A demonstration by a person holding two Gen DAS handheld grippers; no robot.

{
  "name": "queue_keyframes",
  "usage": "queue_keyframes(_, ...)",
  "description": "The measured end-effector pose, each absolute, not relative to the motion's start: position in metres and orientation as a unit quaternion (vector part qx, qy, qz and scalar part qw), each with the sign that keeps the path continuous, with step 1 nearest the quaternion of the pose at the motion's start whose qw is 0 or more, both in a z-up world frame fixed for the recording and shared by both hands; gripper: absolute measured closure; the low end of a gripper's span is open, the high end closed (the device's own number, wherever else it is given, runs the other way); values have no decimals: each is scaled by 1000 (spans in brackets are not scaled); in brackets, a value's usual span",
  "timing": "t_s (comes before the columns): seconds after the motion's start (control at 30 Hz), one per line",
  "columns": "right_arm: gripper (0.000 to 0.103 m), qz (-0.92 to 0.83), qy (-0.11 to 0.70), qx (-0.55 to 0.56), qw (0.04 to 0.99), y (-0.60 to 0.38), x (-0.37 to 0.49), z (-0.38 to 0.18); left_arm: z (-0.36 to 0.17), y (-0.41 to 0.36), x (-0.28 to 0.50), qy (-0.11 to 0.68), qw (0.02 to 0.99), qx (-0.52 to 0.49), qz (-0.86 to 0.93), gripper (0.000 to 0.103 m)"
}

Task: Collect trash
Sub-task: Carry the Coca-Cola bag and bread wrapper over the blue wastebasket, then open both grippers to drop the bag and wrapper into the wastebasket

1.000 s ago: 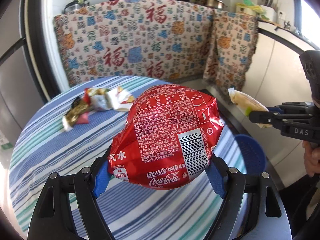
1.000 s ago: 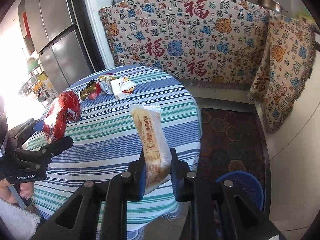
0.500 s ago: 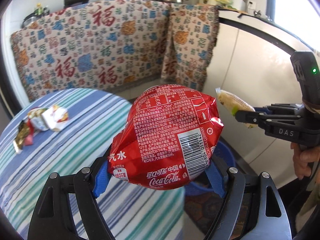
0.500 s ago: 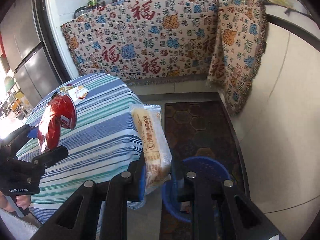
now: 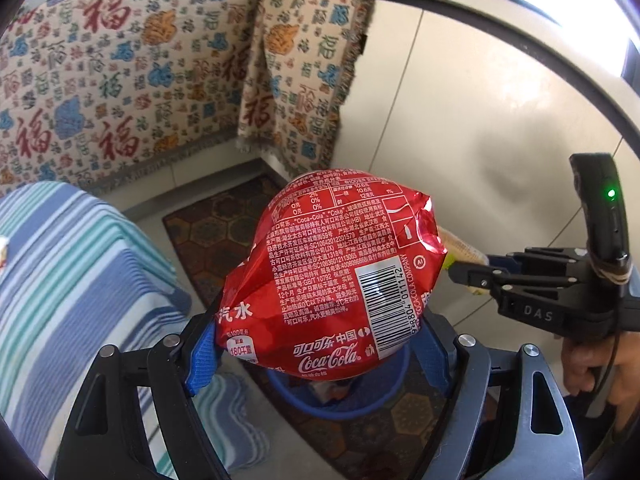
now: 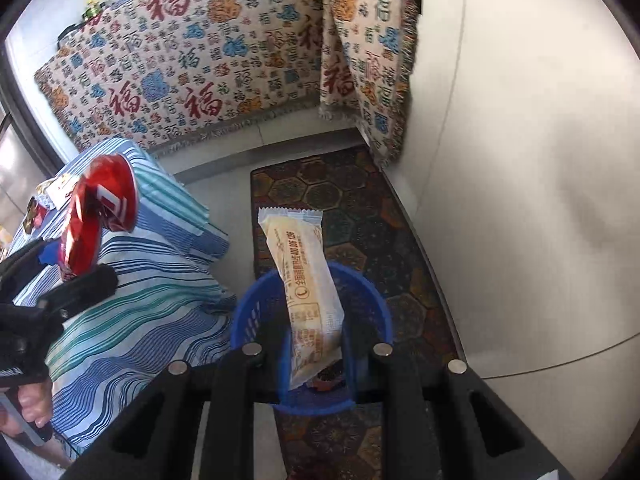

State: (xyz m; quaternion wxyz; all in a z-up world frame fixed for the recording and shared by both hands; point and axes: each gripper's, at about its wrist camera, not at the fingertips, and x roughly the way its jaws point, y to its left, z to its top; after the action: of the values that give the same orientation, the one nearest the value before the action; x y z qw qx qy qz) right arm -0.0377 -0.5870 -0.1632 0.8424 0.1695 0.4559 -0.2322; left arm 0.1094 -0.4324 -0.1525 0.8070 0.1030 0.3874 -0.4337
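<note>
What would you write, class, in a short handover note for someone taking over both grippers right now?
Left gripper: shut on the crushed red Coca-Cola can, above the blue plastic basket.
Right gripper: shut on the pale cream snack wrapper, over the basket.
Done: both pieces carried to the basket.
Left: release both; fetch the wrappers on the striped table.

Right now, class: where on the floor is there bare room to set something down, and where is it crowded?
Free: the rug between the bin and the hanging cloth, and the pale floor between table and rug. Crowded: around the bin, under both grippers.
</note>
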Motion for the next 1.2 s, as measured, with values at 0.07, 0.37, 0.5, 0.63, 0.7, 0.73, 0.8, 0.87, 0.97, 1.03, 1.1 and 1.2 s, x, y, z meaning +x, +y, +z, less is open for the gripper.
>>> queue_keyframes(0.07,82,-237,455,177,840,-598,-42,-168,-161,-443,109,395,802,106,-435,21)
queue_keyframes(0.37,82,-242,464,187,831,-623,-49,-183,-191,-475,118,422,779,124,-447,24)
queue_keyframes(0.5,81,-239,467,189,830,-630,-46,-189,-200,-486,122,427,774,128,-450,27)
queue_keyframes(0.63,80,-227,475,187,829,-630,-40,-194,-204,-492,126,430,771,132,-451,24)
queue_keyframes(0.7,71,-209,486,185,828,-627,-34,-196,-202,-487,128,426,775,128,-448,19)
queue_keyframes(0.73,62,-202,487,186,829,-625,-32,-197,-202,-486,130,425,778,127,-446,17)
queue_keyframes(0.8,45,-200,485,179,832,-622,-28,-196,-199,-479,133,423,783,122,-440,17)
queue_keyframes(0.87,45,-199,483,174,835,-618,-27,-193,-195,-472,137,422,787,116,-434,17)
queue_keyframes(0.97,45,-209,470,171,841,-616,-25,-184,-183,-453,141,416,797,101,-426,17)
queue_keyframes(1.03,45,-218,454,161,849,-612,-22,-174,-169,-434,140,407,806,92,-419,16)
queue_keyframes(1.1,45,-224,435,148,859,-604,-17,-163,-154,-410,139,397,816,87,-411,14)
queue_keyframes(1.2,45,-225,401,115,880,-581,-5,-143,-138,-368,134,379,835,93,-389,9)
